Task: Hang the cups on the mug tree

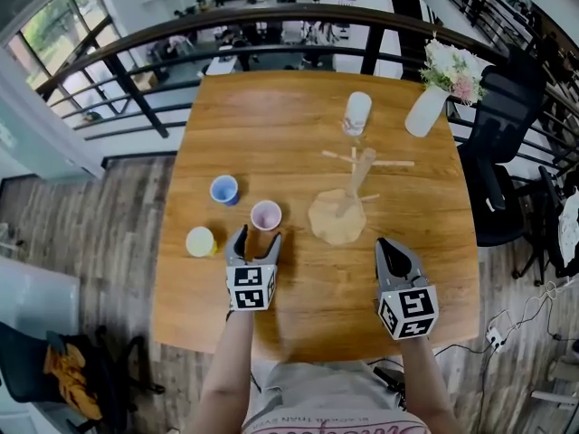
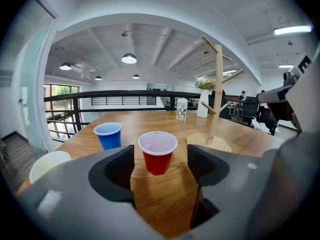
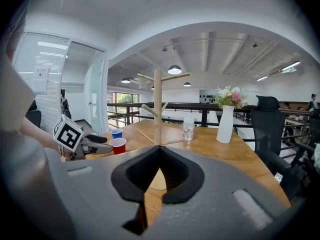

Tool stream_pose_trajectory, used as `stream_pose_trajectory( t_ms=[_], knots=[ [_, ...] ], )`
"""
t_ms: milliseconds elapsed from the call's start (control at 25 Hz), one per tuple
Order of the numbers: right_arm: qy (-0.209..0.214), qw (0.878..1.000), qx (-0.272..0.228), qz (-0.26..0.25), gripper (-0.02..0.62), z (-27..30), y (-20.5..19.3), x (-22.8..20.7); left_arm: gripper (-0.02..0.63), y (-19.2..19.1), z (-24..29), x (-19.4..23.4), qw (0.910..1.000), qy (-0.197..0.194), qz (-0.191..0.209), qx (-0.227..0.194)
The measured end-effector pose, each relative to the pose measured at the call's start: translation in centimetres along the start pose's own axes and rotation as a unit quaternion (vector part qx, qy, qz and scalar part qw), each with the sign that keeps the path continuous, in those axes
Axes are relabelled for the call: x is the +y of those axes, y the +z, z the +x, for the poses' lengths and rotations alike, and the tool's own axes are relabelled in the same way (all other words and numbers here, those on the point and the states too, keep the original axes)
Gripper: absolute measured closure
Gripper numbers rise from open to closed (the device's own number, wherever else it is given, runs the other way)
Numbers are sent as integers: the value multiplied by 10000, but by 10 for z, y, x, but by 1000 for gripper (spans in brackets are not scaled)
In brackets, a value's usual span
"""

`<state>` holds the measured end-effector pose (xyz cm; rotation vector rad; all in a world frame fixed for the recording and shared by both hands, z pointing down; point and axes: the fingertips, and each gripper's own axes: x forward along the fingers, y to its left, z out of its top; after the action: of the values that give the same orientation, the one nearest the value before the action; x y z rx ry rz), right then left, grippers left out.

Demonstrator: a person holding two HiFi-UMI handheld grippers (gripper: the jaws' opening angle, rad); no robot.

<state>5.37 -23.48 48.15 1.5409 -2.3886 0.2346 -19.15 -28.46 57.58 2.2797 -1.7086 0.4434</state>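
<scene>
The wooden mug tree stands mid-table, its pegs bare. Left of it are a blue cup, a red cup with a pale inside and a yellow cup, all upright. My left gripper is open just behind the red cup, which stands ahead of the tips and not between them. The blue cup is further left. My right gripper hangs near the front edge, right of the tree's base. It is shut on nothing, tips meeting in front of the tree.
A drinking glass and a white vase with flowers stand at the table's far side. A black railing runs behind the table. An office chair stands to the right.
</scene>
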Motion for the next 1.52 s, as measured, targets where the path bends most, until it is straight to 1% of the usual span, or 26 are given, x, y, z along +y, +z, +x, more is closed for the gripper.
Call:
stream_pose_trajectory(
  t_ms=[160, 320, 440, 560, 680, 720, 800, 880, 1160, 1520],
  knots=[
    [-28, 10000, 90, 30, 594, 1, -7, -1, 252, -13, 17, 2, 9998, 110, 70, 144],
    [-28, 9999, 157, 29, 594, 0, -10, -3, 253, -28, 34, 2, 9988, 224, 191, 388],
    [-3, 9998, 176, 57, 594, -1, -12, -3, 262, -34, 42, 2, 9982, 270, 128, 525],
    [28, 9997, 217, 108, 594, -4, -16, -4, 262, -35, 50, 3, 9978, 336, 92, 571],
    [22, 9995, 278, 123, 594, -7, -21, -4, 264, -31, 56, 5, 9977, 385, 143, 541],
    [24, 9995, 292, 123, 594, -7, -22, -4, 269, -30, 58, 6, 9975, 413, 163, 545],
    [31, 9995, 300, 117, 594, -9, -23, -4, 326, -29, 59, 9, 9971, 481, 162, 573],
    [32, 9995, 289, 113, 594, -11, -23, -4, 331, -29, 58, 9, 9968, 505, 148, 594],
    [20, 9998, 155, 138, 594, -19, -13, -10, 334, -9, 46, 7, 9976, 513, 218, 421],
    [200, 9996, -153, 113, 594, -22, 7, -10, 334, 31, 21, 7, 9971, 643, 390, 103]
  ],
)
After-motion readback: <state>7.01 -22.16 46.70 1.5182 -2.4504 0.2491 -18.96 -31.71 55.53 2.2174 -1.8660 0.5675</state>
